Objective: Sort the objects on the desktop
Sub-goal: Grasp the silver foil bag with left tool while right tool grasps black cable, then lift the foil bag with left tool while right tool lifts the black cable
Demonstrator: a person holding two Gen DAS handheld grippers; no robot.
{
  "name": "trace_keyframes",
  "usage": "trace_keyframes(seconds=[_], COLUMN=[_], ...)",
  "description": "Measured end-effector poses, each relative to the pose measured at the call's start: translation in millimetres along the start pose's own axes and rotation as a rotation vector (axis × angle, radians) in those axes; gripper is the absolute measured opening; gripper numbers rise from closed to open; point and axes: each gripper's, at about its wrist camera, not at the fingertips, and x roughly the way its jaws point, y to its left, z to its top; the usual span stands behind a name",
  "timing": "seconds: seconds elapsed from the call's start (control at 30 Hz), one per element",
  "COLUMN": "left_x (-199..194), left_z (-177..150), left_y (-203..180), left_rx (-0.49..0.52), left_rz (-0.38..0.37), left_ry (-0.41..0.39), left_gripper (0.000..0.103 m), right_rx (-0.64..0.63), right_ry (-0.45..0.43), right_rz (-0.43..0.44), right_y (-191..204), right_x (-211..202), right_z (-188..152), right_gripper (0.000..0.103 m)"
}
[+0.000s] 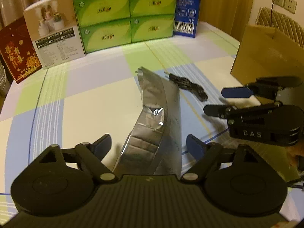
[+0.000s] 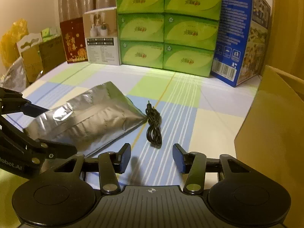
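A silver foil pouch (image 1: 152,125) lies on the checked tablecloth, its near end between the fingers of my left gripper (image 1: 148,146), which stands open around it. In the right wrist view the pouch (image 2: 91,117) sits left of centre, with the left gripper (image 2: 57,131) turned on its side, one finger above the pouch's edge and one below. A coiled black cable (image 2: 153,127) rests just right of the pouch, a little ahead of my right gripper (image 2: 152,157), which is open and holds nothing. The cable (image 1: 188,85) and right gripper (image 1: 214,101) also show from the left.
A brown cardboard box (image 2: 269,136) stands at the right edge. Along the back are stacked green tissue packs (image 2: 167,28), a blue box (image 2: 235,38), a white box (image 2: 102,43) and a dark red box (image 2: 73,39). Bags and cartons (image 2: 28,57) crowd the far left.
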Motion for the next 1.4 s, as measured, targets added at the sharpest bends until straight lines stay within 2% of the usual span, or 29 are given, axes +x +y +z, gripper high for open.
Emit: trace_keyframes(seconds=[0.13,0.23,0.43,0.6,0.77,0.83,1.03,1.4], left_x=[9.0,11.6,10.8,12.0,8.4,5.8,-5.1,-48.0], left_z=[-0.4,0.8,0.2,-0.1,0.9,1.8,-1.2,-36.2], left_y=[2.9,3.3,3.7,4.5,1.5,-0.1,-6.3,-23.0], left_rx=[-0.029,-0.055,-0.070,-0.079,-0.082,-0.081,-0.088,-0.133], left_rz=[-0.020,-0.004,0.016,0.012,0.015,0.015,0.010,-0.008], left_ry=[0.006,0.000,-0.004,-0.007,-0.003,0.001,0.015,0.051], left_gripper=[0.069,0.066,0.064,0.064,0.060,0.056,0.045,0.040], right_rx=[-0.020,-0.029,0.011,-0.011,0.004,0.020,0.031,0.092], right_ry=[-0.005,0.000,-0.011,-0.012,0.011,0.023,0.061,0.123], right_rz=[0.011,0.003,-0.012,-0.007,-0.020,-0.019,-0.022,0.006], right_y=[2.5,4.5,-1.8,3.6,6.5,6.5,11.1,27.3], right_x=[12.0,19.5,27.9,27.0,23.8,20.9,5.2,-55.7], right_z=[1.3,1.5,5.1,5.2,5.6,5.6,-2.3,-26.3], right_gripper=[0.039,0.036,0.033,0.017,0.014,0.011,0.010,0.009])
